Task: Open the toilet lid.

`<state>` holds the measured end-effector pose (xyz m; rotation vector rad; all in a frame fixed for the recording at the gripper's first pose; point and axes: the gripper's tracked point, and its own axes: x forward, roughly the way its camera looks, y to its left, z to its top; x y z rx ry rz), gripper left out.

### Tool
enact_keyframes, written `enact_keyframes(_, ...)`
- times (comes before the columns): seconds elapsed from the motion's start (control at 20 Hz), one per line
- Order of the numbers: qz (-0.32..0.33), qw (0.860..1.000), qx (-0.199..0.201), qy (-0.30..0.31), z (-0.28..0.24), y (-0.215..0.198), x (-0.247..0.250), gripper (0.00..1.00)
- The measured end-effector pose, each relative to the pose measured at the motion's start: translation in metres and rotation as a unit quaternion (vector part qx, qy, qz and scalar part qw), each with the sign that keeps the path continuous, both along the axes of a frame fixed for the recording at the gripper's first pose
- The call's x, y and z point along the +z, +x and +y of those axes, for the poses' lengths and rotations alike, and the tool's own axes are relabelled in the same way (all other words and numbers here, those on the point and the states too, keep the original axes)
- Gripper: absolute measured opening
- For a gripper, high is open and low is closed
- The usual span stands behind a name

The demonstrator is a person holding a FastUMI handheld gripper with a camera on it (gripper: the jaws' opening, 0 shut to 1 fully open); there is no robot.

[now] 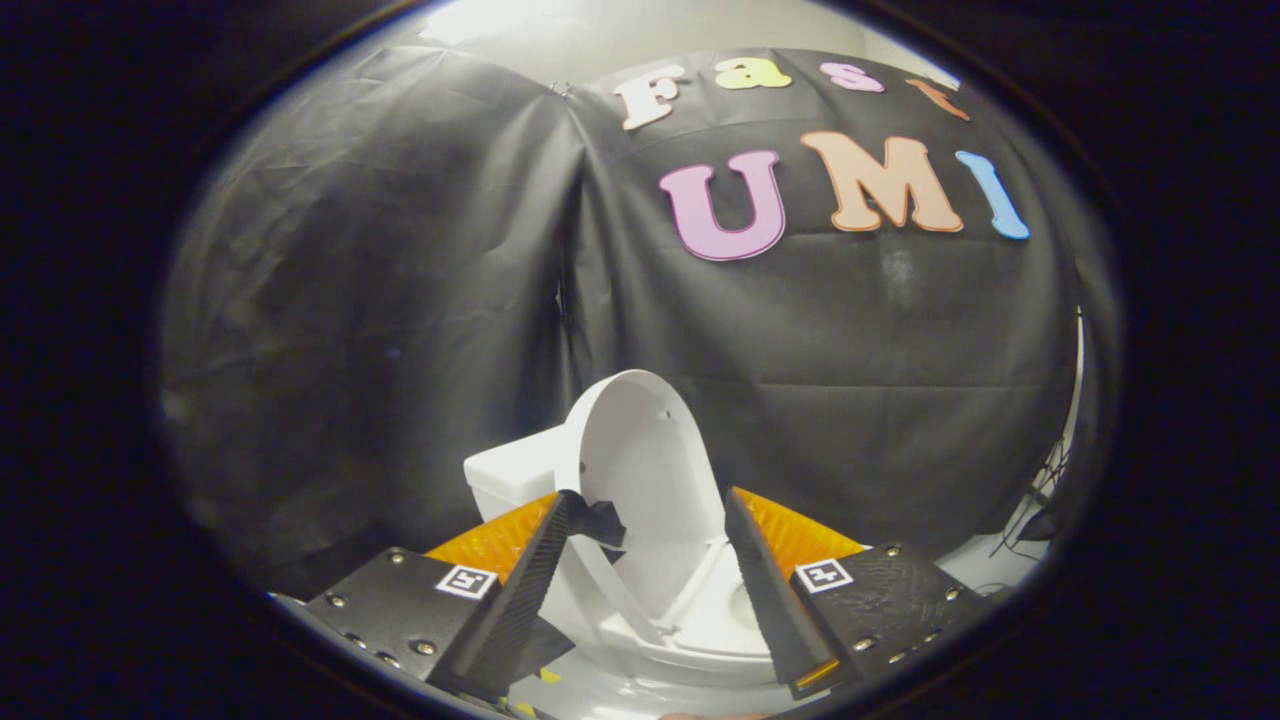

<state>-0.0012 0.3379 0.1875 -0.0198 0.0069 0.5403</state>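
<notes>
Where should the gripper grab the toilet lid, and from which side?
Best on the thin curved edge of the toilet lid, coming from the front, above the bowl. The lid stands raised nearly upright with its inner face toward the gripper, so that rim is the only narrow part. The fingers are open, one on each side of it.

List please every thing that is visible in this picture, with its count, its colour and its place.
toilet lid: one, white, raised upright, between and just beyond the fingers.
toilet bowl: one, white, open, low between the fingers.
toilet tank: one, white, behind the lid.
booth wall: one, black cloth, behind the toilet.
cables: a few, dark, beside the wall, past the toilet.
gripper: one, fingers open, one on each side of the lid; contact with it cannot be told.
</notes>
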Motion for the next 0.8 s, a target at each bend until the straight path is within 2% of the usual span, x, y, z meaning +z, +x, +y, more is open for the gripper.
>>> enact_keyframes(0.65, -0.007, 0.999, -0.047, -0.001, -0.079, -0.004, 0.001, 0.93)
enact_keyframes(0.8, -0.009, 0.997, -0.072, -0.012, -0.108, -0.003, -0.003, 0.93)
